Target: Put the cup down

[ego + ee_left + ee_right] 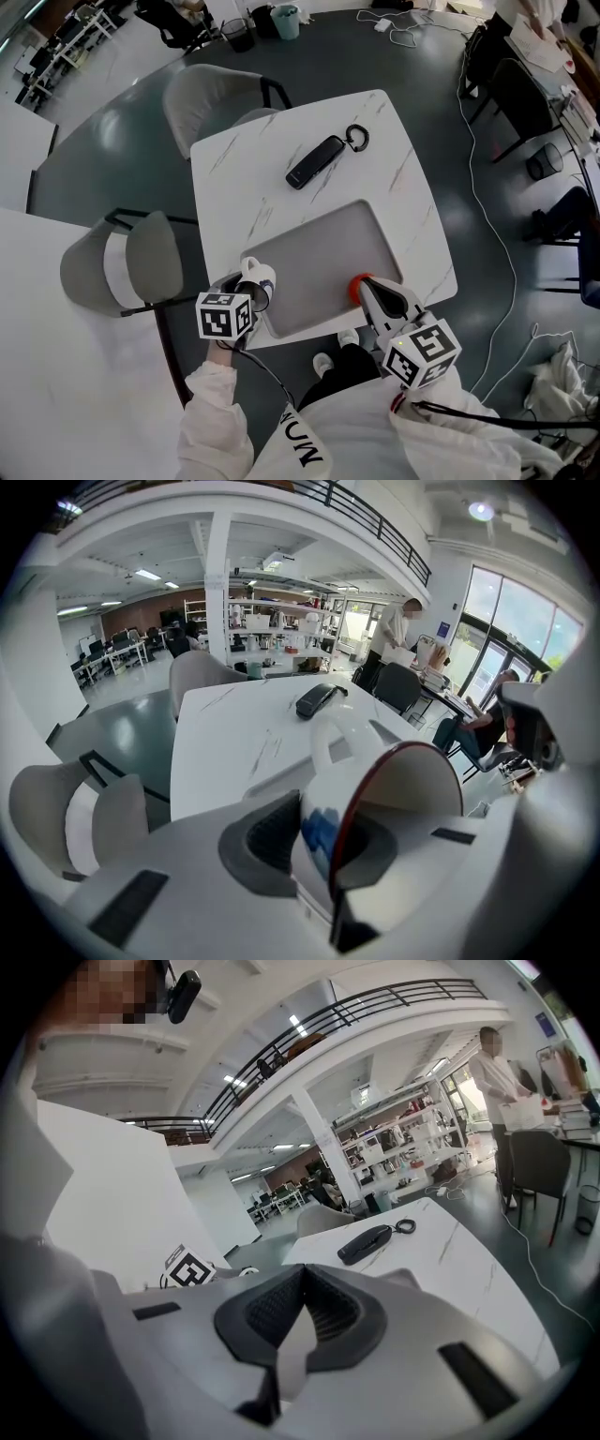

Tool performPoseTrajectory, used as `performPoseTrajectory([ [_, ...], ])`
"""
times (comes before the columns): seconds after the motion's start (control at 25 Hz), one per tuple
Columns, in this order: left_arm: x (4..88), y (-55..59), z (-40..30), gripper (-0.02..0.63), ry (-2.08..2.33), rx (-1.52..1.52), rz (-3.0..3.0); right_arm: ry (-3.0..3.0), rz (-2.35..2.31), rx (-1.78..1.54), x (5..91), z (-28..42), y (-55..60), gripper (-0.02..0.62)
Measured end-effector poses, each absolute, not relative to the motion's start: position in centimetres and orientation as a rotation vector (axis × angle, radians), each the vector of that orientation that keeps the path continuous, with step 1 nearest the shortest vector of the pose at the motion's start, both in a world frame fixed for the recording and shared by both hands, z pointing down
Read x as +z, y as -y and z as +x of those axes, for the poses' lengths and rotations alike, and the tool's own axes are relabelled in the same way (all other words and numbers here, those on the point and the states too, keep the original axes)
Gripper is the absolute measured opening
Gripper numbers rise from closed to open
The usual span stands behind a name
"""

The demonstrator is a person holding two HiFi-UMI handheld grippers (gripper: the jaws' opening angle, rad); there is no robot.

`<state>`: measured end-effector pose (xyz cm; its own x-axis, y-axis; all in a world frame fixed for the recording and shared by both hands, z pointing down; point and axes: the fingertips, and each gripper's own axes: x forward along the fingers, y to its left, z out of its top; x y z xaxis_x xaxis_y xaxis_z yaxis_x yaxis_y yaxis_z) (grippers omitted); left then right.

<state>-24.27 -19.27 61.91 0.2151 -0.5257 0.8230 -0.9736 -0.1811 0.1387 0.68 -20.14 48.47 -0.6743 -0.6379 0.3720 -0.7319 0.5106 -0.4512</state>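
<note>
At your far left, a grey chair (141, 267) stands just beside the white marbled surface (384, 131). Your left tongs (330, 841) are clamped on the cup (403, 789), which is white with a dark red rim and a blue mark on its side. One pad presses the outer wall and the other sits inside the mouth. The cup lies tilted in the grip, with its mouth turned to the right of the left gripper view and its handle pointing away over the surface. From the head view it sits at the near left corner of the grey mat (328, 248). You cannot tell there whether it touches the mat.

Beyond the mat, a black oblong case (315, 161) with a ring (357, 137) at its far end lies on the bare surface.

Your right tongs (281, 1340) are closed together with nothing between them. They are at the mat's near right edge, where a small red thing (359, 285) shows at their tip. What it is cannot be made out.
</note>
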Motion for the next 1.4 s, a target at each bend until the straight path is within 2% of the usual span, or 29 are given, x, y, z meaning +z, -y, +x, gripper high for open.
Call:
performPoseTrajectory([
  [0.76, 67.6, 21.3, -25.9, 0.032, 1.22, 1.022, 1.687, 2.581, 1.132, 0.914, 50.5, -2.6, 21.3, 0.005],
  [1.4, 70.2, 21.8, -26.0, 0.034, 1.048, 1.187, 1.618, 2.544, 1.182, 0.949, 51.3, -1.5, 20.7, 0.005],
])
